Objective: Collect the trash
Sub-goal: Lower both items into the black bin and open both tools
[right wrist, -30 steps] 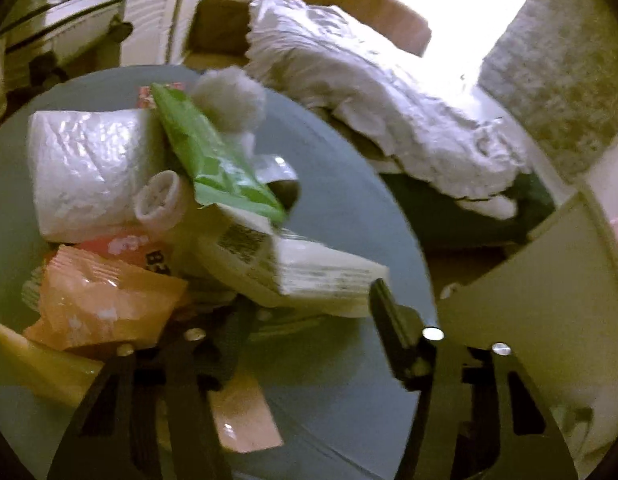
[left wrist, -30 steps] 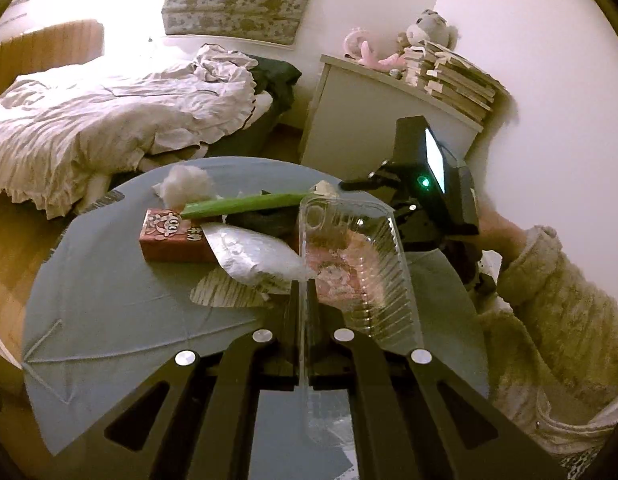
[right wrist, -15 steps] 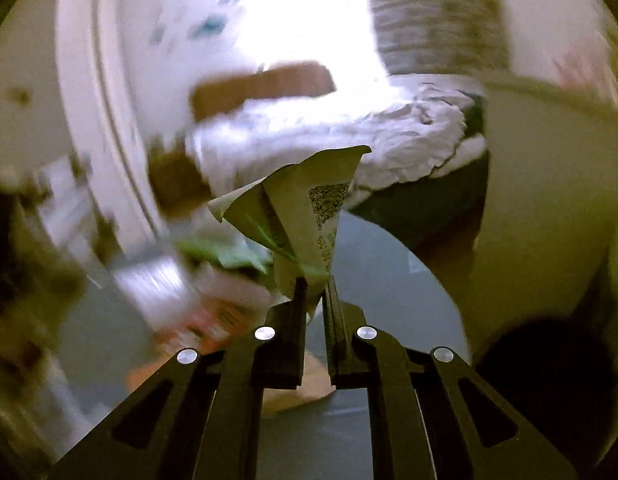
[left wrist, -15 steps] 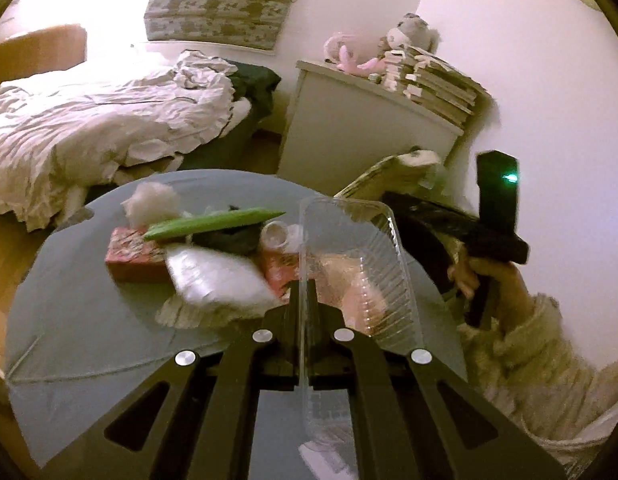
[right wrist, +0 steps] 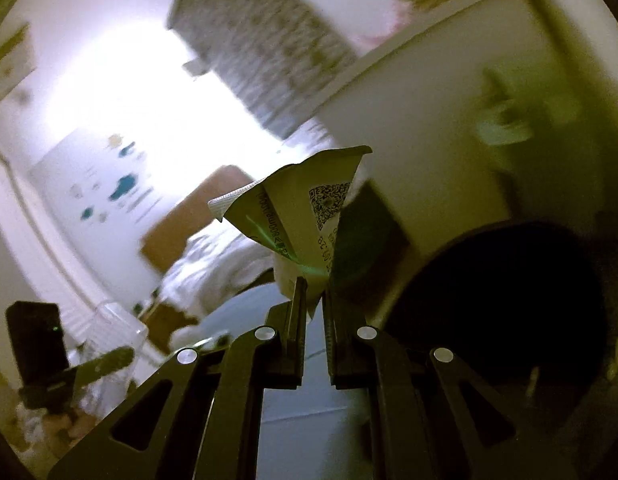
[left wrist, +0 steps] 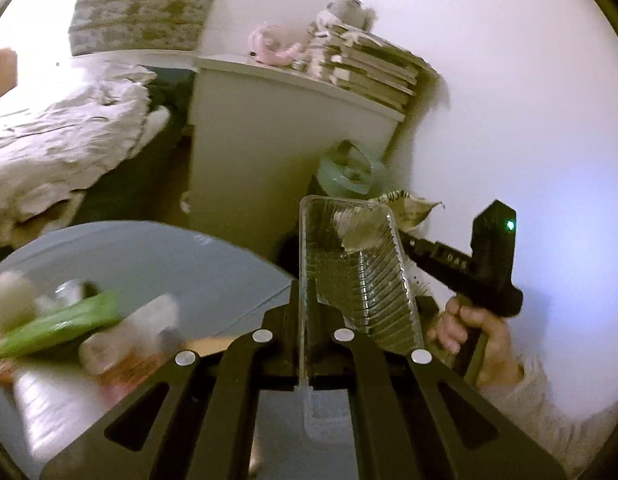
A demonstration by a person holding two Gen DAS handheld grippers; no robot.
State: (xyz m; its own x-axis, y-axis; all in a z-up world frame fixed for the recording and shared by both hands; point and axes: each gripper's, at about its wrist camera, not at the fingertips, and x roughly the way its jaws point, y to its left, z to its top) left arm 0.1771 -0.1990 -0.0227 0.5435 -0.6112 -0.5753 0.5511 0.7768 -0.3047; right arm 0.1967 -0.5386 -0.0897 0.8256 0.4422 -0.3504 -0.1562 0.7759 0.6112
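Table [left wrist: 157, 256]: round, grey-blue, at the left of the left wrist view; blurred trash lies on its near left part.
Trash pile: a green wrapper [left wrist: 57, 322], a white fluffy ball [left wrist: 9, 300] and a pale packet [left wrist: 129, 332], all smeared by motion.
Left gripper [left wrist: 305, 320]: fingers clenched on the wall of a clear plastic tray [left wrist: 357, 280], which stands tilted past the table's right edge.
Cabinet [left wrist: 269, 140]: white, behind the tray, with stacked books [left wrist: 373, 68] on top.
Bin [right wrist: 509, 300]: dark round opening at the right of the right wrist view, beside the cabinet.
Right gripper [right wrist: 312, 308]: fingers grasping a crumpled paper wrapper [right wrist: 305, 212] with a QR code, held up in the air left of the bin's mouth.
Right hand [left wrist: 477, 332]: wraps the black gripper handle at the right of the tray.
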